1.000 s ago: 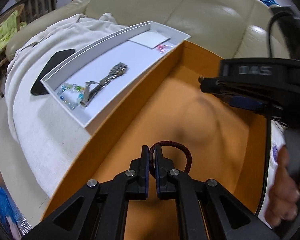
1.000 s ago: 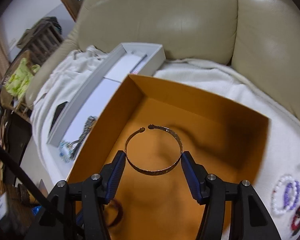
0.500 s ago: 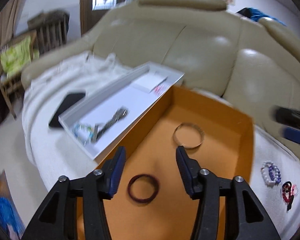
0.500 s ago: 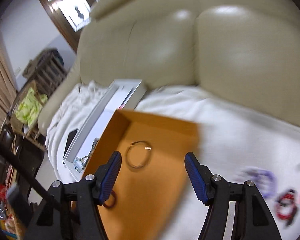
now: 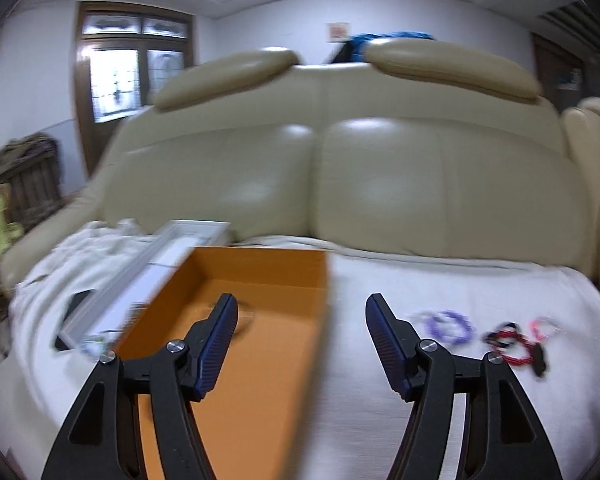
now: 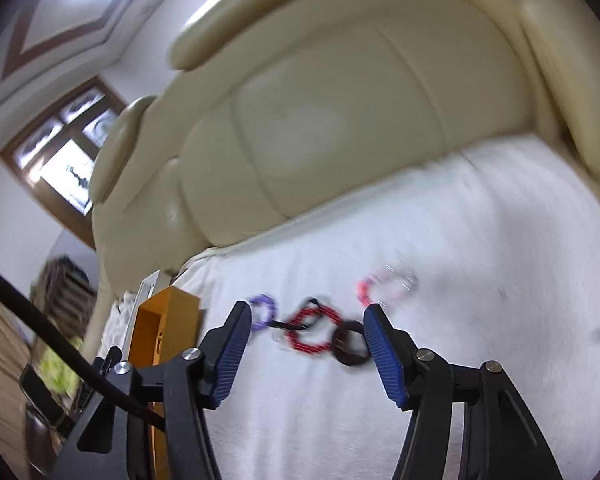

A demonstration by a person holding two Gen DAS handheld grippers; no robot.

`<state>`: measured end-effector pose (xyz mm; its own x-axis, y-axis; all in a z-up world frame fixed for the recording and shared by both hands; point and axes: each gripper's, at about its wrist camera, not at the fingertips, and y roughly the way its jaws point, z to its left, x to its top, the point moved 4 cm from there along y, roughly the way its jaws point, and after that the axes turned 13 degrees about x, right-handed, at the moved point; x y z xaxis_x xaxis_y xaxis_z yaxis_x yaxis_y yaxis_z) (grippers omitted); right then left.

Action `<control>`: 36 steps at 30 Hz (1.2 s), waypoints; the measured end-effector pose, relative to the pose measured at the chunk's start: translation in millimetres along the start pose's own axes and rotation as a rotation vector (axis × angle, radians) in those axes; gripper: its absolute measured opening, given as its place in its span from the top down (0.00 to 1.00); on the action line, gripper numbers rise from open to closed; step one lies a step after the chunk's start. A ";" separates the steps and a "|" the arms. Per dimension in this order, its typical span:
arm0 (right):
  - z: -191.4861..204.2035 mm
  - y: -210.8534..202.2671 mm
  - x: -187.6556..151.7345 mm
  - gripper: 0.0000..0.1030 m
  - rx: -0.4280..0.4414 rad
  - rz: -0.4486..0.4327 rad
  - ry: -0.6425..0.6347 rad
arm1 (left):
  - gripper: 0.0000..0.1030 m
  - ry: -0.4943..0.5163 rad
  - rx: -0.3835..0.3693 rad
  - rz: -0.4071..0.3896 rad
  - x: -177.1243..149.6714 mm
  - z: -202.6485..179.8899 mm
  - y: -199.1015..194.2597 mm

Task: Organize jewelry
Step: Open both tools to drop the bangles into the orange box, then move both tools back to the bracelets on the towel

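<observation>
between picks now. left tool (image 5: pixel 300 322) wide open, holding nothing, above orange box (image 5: pixel 260 280). right tool (image 6: pixel 306 330) wide open too, empty, over red bracelet (image 6: pixel 310 334) and dark ring (image 6: pixel 350 342) on white blanket (image 6: pixel 480 240). next, probably: drop lower, close on one.

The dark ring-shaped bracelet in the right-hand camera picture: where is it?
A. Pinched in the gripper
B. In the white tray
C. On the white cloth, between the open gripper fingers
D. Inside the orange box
C: the dark ring-shaped bracelet lies on the white cloth between the open right gripper fingers, untouched.
</observation>
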<state>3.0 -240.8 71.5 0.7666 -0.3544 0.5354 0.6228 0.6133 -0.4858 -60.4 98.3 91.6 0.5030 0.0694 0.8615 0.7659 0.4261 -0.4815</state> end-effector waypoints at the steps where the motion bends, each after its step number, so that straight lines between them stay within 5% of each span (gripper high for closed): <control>1: -9.9 2.8 -1.4 0.40 0.004 0.001 0.025 | 0.34 0.014 -0.032 0.010 -0.7 -10.2 0.6; 8: -59.4 21.3 10.8 0.42 -0.037 0.019 0.124 | 0.34 0.092 -0.202 0.116 -9.5 -66.0 24.4; 11: -72.4 37.0 17.9 0.51 -0.082 0.041 0.124 | 0.34 0.094 -0.248 0.213 -18.5 -84.6 40.7; 21: -86.2 80.0 24.1 0.63 -0.285 0.109 -0.109 | 0.30 0.014 -0.284 0.424 -39.7 -97.7 85.9; 30: -78.1 75.9 9.0 0.87 -0.337 0.116 -0.244 | 0.27 0.027 -0.287 0.401 -38.6 -116.1 101.7; 31: -77.2 73.2 7.6 0.87 -0.333 0.112 -0.243 | 0.33 0.029 -0.296 0.392 -39.1 -117.8 99.2; 32: -76.2 70.5 6.1 0.87 -0.330 0.110 -0.242 | 0.53 0.037 -0.304 0.383 -39.5 -120.2 96.5; 34: -74.8 64.9 4.1 0.87 -0.321 0.103 -0.238 | 0.74 0.068 -0.326 0.366 -39.0 -127.2 92.3; 36: -74.5 58.0 2.3 0.87 -0.316 0.099 -0.235 | 0.79 0.085 -0.359 0.360 -40.8 -133.3 88.5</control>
<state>52.5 -258.6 -6.9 0.7918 -0.1113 0.6006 0.5930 0.3762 -0.7120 40.2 12.8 -7.6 0.7797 0.0746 0.6217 0.6195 0.0516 -0.7833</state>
